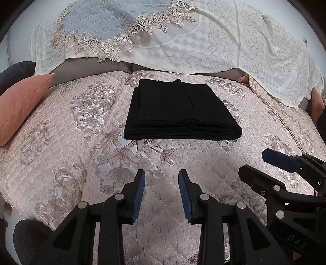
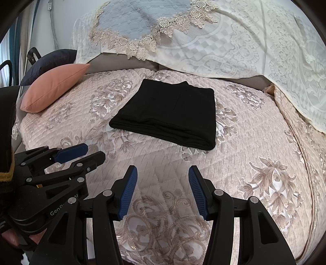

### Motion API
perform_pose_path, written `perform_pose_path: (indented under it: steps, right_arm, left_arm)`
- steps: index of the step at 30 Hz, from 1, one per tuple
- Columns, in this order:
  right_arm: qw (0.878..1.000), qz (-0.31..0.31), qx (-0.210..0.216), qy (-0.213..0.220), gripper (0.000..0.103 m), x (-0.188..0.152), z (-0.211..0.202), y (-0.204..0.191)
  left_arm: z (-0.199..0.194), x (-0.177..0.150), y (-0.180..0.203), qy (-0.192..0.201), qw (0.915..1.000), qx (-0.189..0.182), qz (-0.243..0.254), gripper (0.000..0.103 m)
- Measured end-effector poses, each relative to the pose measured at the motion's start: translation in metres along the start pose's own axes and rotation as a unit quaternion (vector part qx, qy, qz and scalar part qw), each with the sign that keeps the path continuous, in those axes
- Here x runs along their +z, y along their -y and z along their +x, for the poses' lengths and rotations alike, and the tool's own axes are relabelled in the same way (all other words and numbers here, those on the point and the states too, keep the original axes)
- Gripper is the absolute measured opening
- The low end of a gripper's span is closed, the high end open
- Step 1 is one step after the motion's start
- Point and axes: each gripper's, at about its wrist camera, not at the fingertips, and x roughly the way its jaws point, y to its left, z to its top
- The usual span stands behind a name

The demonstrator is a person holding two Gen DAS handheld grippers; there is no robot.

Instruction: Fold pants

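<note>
The black pants lie folded into a flat rectangle on the pink quilted sofa cover; they also show in the right wrist view. My left gripper is open and empty, held above the cover in front of the pants, apart from them. My right gripper is open and empty, also in front of the pants. The right gripper shows at the right of the left wrist view. The left gripper shows at the left of the right wrist view.
A salmon cushion lies at the left of the seat, also seen in the right wrist view. A cream lace throw and a grey quilted cloth drape the backrest. A dark cushion sits behind the salmon one.
</note>
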Motion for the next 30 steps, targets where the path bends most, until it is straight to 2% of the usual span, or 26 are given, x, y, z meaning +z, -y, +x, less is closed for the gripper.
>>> perform_pose_path:
  steps: [30]
  right_arm:
    - [1.000, -0.001, 0.000, 0.003, 0.053, -0.0005, -0.0026, 0.0007]
  left_arm:
    - [0.0025, -0.0015, 0.0018, -0.007, 1.0000, 0.000, 0.002, 0.036]
